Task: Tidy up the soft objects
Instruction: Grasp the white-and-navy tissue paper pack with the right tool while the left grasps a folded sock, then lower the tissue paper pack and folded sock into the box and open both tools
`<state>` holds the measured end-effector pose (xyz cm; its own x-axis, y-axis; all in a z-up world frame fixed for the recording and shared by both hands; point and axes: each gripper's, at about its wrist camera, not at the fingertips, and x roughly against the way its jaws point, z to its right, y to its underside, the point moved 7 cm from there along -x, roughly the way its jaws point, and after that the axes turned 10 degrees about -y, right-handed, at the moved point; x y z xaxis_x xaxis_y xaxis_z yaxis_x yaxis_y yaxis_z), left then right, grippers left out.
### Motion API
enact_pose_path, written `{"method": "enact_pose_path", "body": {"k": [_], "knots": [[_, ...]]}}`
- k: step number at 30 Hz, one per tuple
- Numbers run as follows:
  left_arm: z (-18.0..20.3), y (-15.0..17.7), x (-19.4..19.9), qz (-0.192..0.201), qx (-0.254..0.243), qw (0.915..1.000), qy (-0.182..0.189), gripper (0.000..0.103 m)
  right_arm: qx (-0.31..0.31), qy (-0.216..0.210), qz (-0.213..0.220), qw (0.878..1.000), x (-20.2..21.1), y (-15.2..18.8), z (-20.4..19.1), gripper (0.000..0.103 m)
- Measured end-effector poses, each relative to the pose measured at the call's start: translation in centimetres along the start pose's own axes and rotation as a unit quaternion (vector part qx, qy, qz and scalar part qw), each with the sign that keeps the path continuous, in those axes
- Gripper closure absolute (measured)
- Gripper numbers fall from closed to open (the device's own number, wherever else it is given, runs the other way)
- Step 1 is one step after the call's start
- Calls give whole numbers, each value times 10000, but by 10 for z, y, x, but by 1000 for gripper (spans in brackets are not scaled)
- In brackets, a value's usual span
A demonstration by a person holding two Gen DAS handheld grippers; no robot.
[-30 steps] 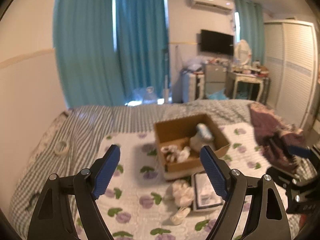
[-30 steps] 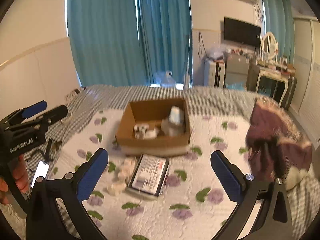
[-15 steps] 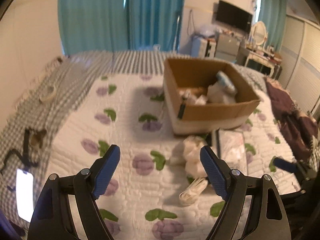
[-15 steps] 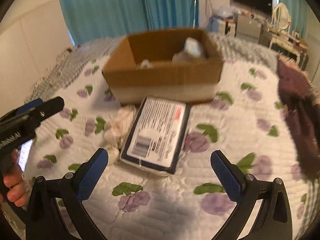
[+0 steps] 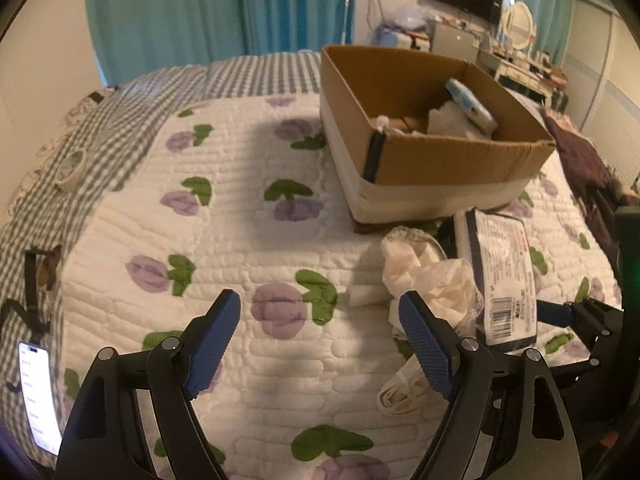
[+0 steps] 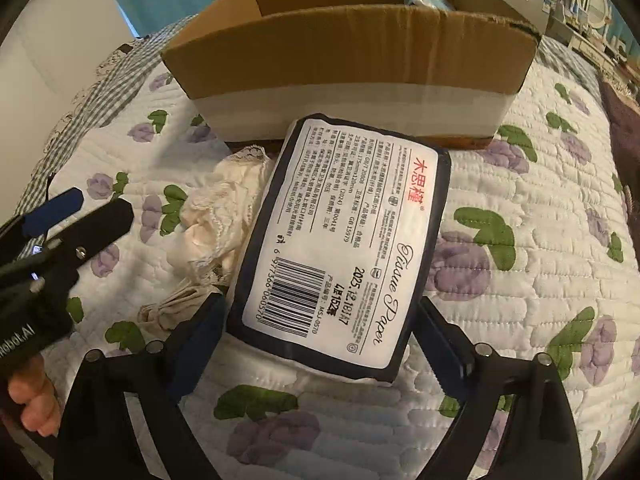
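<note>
Plastic-wrapped tissue pack [image 6: 340, 248], between closing right tongs [image 6: 320, 344]

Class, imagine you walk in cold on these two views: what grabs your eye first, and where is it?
First the tissue paper pack, lying between the right gripper fingers, whose jaws have just been closing around it. Just beyond it stands the open cardboard box on the flowered quilt. The left gripper hangs open beside crumpled white cloth.

A flat tissue pack [image 6: 340, 240], white with a dark blue edge and a barcode, lies on the bed with its near end between the right claw's [image 6: 320, 340] two fingers. To the left of that claw sits a crumpled cream lace cloth [image 6: 224, 216]. Just past both stands an open cardboard box [image 6: 360, 40] holding soft white things.
</note>
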<state>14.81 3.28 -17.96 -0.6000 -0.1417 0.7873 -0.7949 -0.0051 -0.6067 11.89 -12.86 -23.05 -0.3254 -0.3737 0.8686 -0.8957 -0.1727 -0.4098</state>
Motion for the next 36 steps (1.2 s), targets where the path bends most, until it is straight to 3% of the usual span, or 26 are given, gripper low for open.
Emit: {"method": "enact_pose_path", "body": {"k": [4, 12, 19, 21, 23, 25, 36], "knots": [[6, 3, 4, -16, -182, 9998, 32, 23, -99, -81, 231, 9997, 13, 0, 3, 29], [36, 31, 3, -367, -551, 9966, 495, 23, -393, 165, 884, 9952, 63, 3, 26, 31], [56, 52, -27, -1105, -541, 9898, 712, 49, -588, 146, 931, 9938, 71, 6, 40, 31], [59, 53, -30, -1110, -567, 9897, 700, 56, -567, 110, 904, 9942, 68, 5, 38, 31], [61, 52, -28, -1073, -574, 9890, 837, 70, -535, 98, 879, 9946, 66, 5, 37, 31], [62, 51, -25, -1021, -585, 9890, 896, 74, -514, 91, 861, 9949, 65, 6, 37, 31], [51, 35, 24, -428, -581, 9937, 862, 74, -372, 124, 1141, 9927, 95, 3, 23, 31]]}}
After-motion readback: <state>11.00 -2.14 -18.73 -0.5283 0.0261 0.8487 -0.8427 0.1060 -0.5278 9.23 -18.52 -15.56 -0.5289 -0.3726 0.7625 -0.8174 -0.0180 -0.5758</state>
